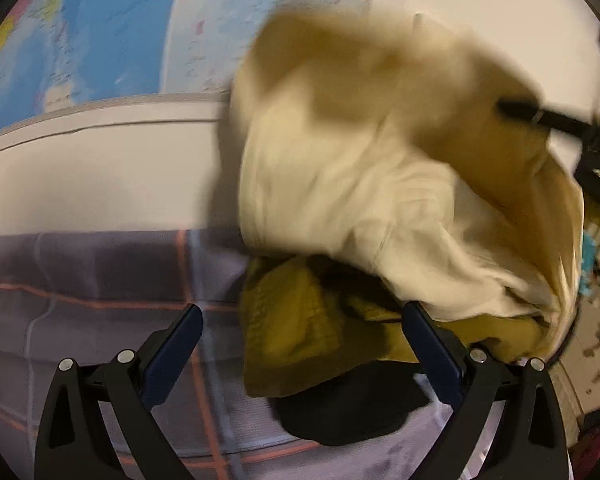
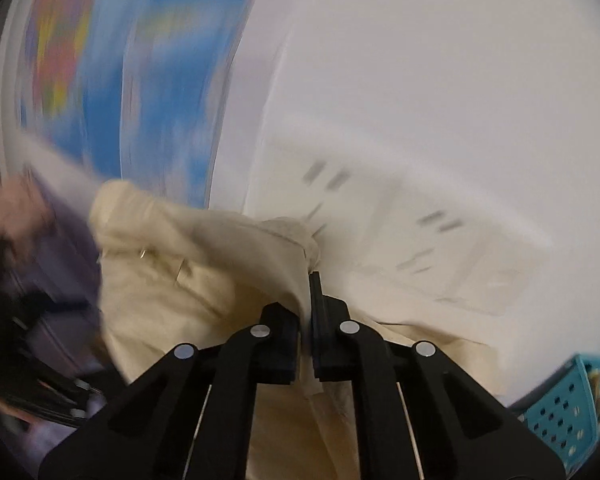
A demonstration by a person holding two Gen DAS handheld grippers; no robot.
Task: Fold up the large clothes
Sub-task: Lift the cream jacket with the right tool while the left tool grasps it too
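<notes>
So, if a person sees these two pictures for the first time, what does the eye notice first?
First comes the cream garment, lifted and blurred in the middle of the left wrist view, with the right gripper shut on its edge. Below it on the plaid bedsheet lie an olive garment and a black garment, between the open fingers of the left gripper. Behind, a world map colours the wall.

Plaid-sheeted bed (image 1: pixel 100 272) under olive garment (image 1: pixel 300 320) and black garment (image 1: pixel 352 408).
</notes>
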